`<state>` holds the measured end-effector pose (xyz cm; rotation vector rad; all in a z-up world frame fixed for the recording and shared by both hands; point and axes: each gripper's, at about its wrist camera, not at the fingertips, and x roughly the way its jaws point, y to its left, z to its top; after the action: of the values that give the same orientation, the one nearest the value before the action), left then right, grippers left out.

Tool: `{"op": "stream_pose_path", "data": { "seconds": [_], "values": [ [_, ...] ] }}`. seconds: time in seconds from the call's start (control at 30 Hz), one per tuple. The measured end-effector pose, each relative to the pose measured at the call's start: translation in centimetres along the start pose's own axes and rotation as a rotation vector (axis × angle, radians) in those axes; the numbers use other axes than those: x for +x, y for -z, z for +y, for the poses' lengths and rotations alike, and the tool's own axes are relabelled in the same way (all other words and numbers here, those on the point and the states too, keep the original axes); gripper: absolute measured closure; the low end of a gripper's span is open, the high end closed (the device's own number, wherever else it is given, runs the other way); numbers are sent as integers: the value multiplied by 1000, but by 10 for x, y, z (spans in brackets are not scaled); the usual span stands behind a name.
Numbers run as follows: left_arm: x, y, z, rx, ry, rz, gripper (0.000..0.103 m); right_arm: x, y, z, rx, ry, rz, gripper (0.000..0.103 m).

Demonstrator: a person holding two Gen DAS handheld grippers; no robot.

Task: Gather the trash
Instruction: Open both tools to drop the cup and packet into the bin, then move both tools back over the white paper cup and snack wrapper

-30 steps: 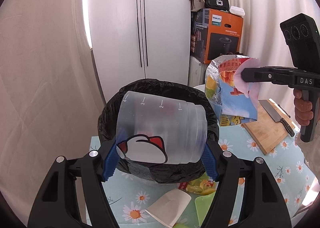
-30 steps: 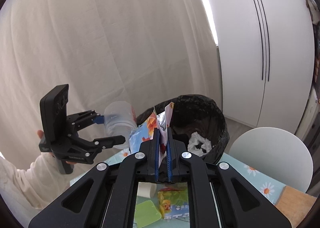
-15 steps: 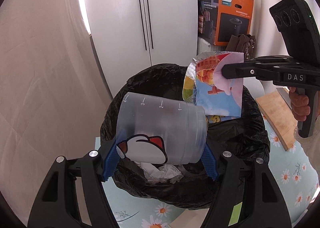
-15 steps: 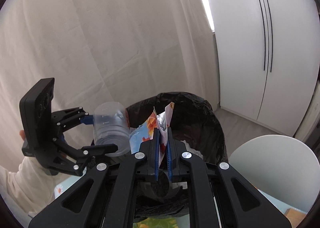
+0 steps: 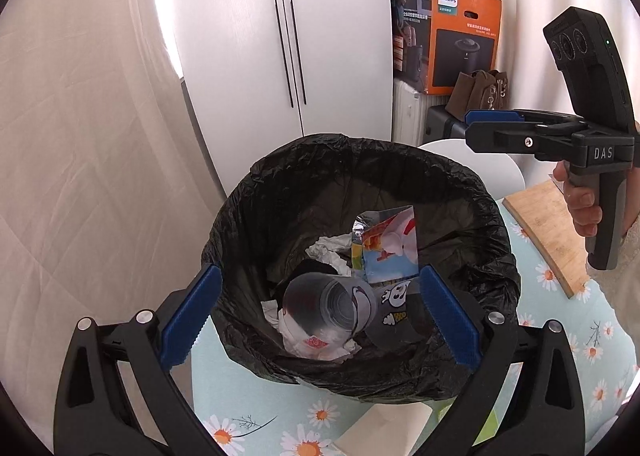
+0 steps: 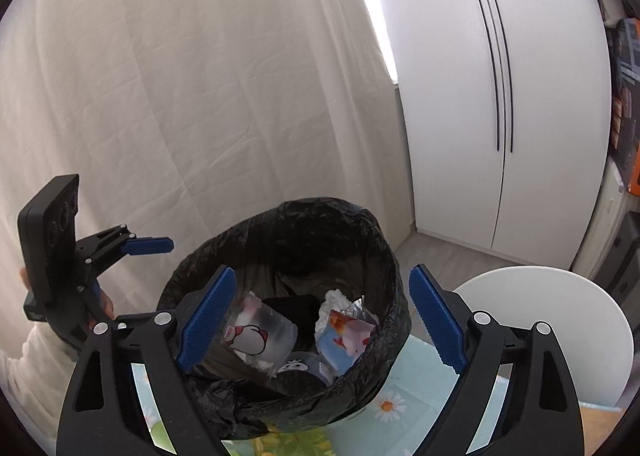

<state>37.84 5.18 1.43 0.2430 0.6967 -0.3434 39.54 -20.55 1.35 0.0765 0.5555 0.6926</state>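
Both hand-held grippers hang over the black-lined trash bin [image 5: 360, 176], jaws just opened wide and empty. The clear plastic cup [image 5: 324, 306] and snack wrapper [image 5: 386, 250] lie inside it, below the left hand-held gripper [image 5: 316, 314] and right hand-held gripper [image 6: 320, 320]. More trash likely lies on the daisy-print counter [image 5: 256, 412], nearest the left.

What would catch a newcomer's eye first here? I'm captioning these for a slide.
The black-lined trash bin fills the middle, with a clear plastic measuring cup and a colourful foil snack bag lying inside on crumpled white tissue. Behind, on the right, an orange cardboard appliance box stands out.
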Motion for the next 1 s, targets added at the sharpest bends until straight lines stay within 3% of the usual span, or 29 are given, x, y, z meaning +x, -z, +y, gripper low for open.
{"op": "stream_pose_path", "data": {
  "seconds": [0.27, 1.0],
  "values": [
    [-28, 21, -7, -14, -45, 20, 6, -26, 15, 7, 13, 70, 27, 16],
    [-80, 105, -20, -41, -93, 127, 6, -70, 62, 39, -29, 113, 136, 16]
  ]
}}
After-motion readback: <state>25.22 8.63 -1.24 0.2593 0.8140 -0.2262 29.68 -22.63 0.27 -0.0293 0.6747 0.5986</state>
